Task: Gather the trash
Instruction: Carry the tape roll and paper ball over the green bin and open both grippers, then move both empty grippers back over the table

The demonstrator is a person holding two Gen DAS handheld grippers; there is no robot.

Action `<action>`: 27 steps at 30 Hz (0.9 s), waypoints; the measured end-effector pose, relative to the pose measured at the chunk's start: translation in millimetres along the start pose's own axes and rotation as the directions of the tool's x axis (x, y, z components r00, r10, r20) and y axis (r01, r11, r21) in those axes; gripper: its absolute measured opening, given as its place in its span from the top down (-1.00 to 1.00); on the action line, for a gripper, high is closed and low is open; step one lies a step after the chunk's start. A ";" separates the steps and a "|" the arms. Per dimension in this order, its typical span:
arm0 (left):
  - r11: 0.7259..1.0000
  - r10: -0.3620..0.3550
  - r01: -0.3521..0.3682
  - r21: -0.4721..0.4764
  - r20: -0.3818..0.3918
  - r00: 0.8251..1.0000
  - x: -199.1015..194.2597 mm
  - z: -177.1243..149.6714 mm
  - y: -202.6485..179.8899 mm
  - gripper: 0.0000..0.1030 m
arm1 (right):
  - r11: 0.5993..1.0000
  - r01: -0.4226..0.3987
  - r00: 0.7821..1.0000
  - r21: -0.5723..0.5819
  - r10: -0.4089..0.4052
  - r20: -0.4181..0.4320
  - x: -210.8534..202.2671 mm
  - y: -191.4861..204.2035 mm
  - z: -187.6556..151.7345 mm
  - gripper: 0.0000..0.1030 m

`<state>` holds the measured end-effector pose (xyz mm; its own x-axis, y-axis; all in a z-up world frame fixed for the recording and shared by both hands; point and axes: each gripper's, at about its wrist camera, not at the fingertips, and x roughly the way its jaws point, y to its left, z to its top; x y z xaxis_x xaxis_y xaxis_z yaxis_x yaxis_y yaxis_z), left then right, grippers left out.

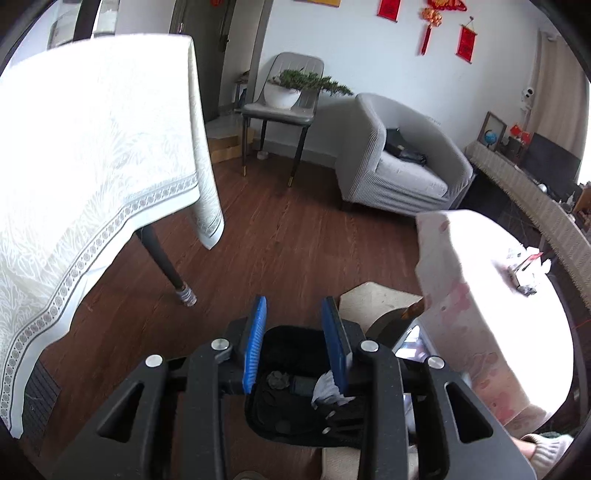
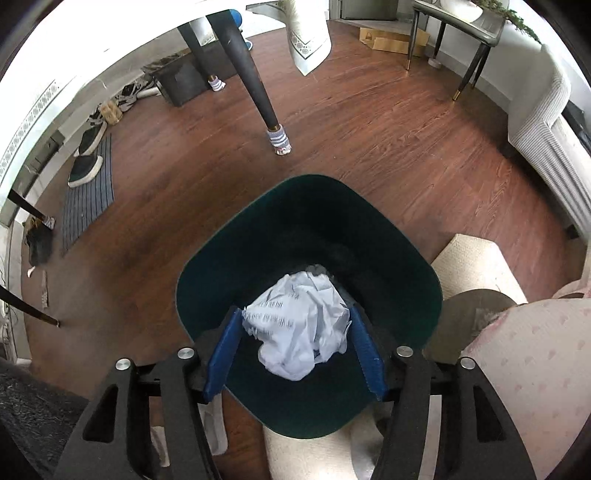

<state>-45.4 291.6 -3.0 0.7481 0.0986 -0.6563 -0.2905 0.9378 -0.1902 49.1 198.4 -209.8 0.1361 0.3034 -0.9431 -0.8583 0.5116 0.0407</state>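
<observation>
I see a white tablecloth (image 1: 92,155) hanging over a table at my left, one dark table leg (image 2: 251,77) ending in a striped sock (image 2: 280,142) on the wood floor (image 2: 369,147). By the far wall a grey chair (image 1: 280,110) carries a potted plant (image 1: 291,86), and a grey armchair (image 1: 402,158) stands just right of it, with red decorations (image 1: 430,22) on the wall above. Cardboard (image 2: 391,40) lies on the floor near the chair's legs. A striped mat (image 2: 88,195) holds two dark shoes (image 2: 86,158) at its far end. A pink-patterned cloth (image 1: 480,314) covers a low table at my right.
</observation>
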 end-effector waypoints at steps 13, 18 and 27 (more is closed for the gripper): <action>1.000 -0.009 0.009 0.002 0.071 0.997 -15.0 18.3 -21.0 0.35 | 0.994 -0.107 0.989 -0.006 0.107 0.100 -55.1 -5.8 -14.9 -0.17; 1.000 -0.004 0.004 -0.006 0.078 0.997 -12.9 24.5 -29.2 0.35 | 0.991 -0.113 0.974 -0.065 0.123 0.189 -101.9 1.8 -15.6 -0.06; 1.000 -0.016 0.017 -0.001 0.098 0.995 -8.0 31.8 -58.6 0.35 | 0.996 -0.070 0.943 -0.048 0.082 0.322 -172.2 -27.8 -29.0 -0.05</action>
<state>-15.4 246.4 36.6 0.8074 0.1153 -0.5786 -0.2785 0.9391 -0.2015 35.1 108.6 -58.1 0.2176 0.5865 -0.7801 -0.8885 0.4499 0.0905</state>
